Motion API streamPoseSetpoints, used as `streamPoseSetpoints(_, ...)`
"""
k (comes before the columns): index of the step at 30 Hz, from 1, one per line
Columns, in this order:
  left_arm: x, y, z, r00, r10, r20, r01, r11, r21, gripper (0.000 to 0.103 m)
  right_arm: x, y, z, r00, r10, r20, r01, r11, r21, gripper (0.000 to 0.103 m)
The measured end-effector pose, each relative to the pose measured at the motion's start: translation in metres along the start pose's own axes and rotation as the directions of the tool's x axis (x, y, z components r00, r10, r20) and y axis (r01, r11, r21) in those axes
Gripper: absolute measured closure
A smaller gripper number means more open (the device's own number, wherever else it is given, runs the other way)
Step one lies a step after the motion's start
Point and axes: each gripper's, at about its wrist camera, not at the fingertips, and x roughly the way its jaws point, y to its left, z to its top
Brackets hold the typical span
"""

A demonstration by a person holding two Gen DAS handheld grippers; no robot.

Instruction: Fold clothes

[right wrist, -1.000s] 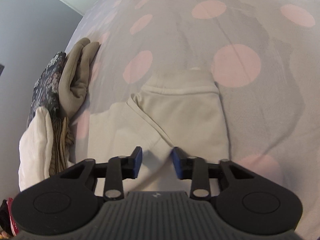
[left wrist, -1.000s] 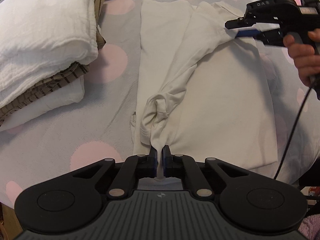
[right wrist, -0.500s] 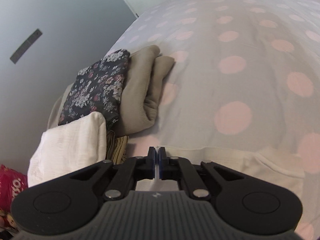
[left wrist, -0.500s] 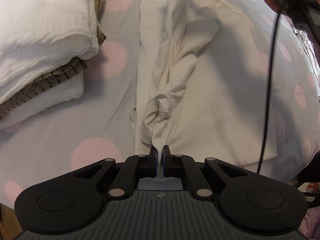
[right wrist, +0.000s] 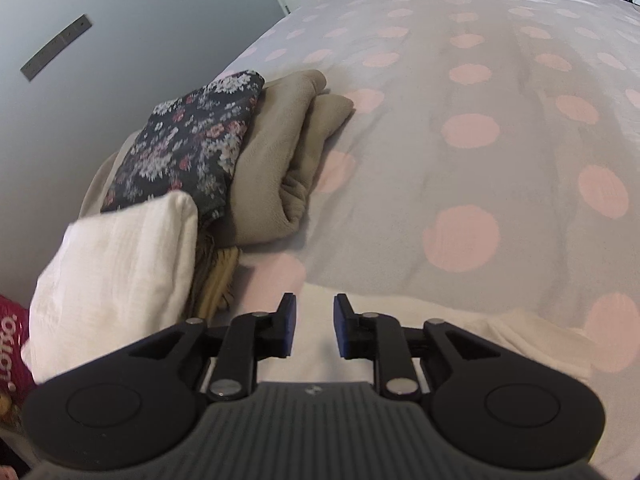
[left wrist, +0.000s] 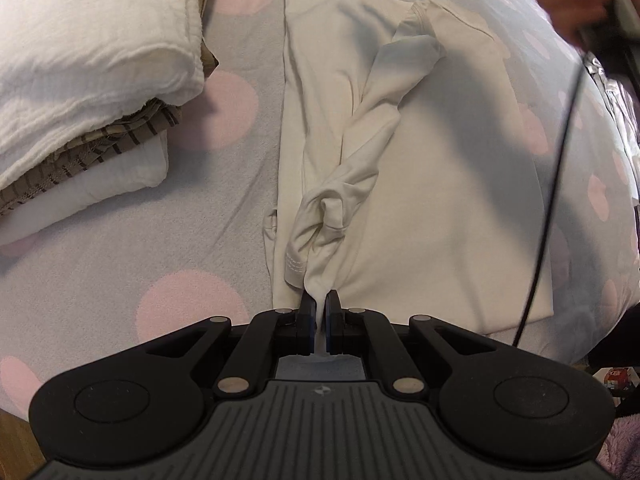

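Left gripper (left wrist: 319, 312) is pinched tight on the sleeve end of the cream shirt (left wrist: 440, 184), which lies flat on the spotted bed (left wrist: 224, 220) beside the folded pile (left wrist: 92, 80). My right gripper (right wrist: 314, 328) has just been opening, with nothing between its jaws. I'd lay that twisted sleeve straight along the shirt before letting go, or the fold comes out lumpy.
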Motion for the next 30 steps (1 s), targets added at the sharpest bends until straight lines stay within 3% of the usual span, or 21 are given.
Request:
streamPoseSetpoints(5, 0.0, 0.002, 0.007, 1.0, -0.026, -0.007, 0.026, 0.999, -0.045, 0.1, -0.021, -0.018, -0.048, 0.999, -0.043, -0.018, 0.04, 0.985, -0.165, 0.079)
streamPoseSetpoints(9, 0.003, -0.004, 0.007, 1.0, -0.01, -0.01, 0.01, 0.999, -0.031, 0.1, -0.024, -0.023, -0.088, 0.993, -0.101, -0.056, 0.076, 0.934, -0.349, 0.079)
streamPoseSetpoints(13, 0.001, -0.008, 0.006, 1.0, 0.006, -0.016, -0.006, 1.0, -0.015, 0.1, -0.006, -0.019, -0.11, 0.987, -0.136, -0.083, 0.087, 0.895, -0.438, 0.079)
streamPoseSetpoints(19, -0.002, -0.007, 0.003, 1.0, 0.007, -0.021, -0.007, 1.0, -0.015, 0.1, 0.018, -0.004, -0.099, 0.988, -0.154, -0.03, 0.127, 0.897, -0.424, 0.079)
streamPoseSetpoints(26, -0.003, -0.006, 0.002, 1.0, -0.007, -0.025, 0.006, 1.0, -0.016, 0.1, 0.027, 0.03, -0.068, 0.994, -0.101, 0.032, 0.105, 0.903, -0.417, 0.079)
streamPoseSetpoints(30, -0.006, -0.006, 0.0, 1.0, -0.007, -0.024, 0.007, 1.0, -0.016, 0.1, 0.048, 0.04, -0.059, 0.991, -0.131, -0.009, 0.116, 0.908, -0.402, 0.079)
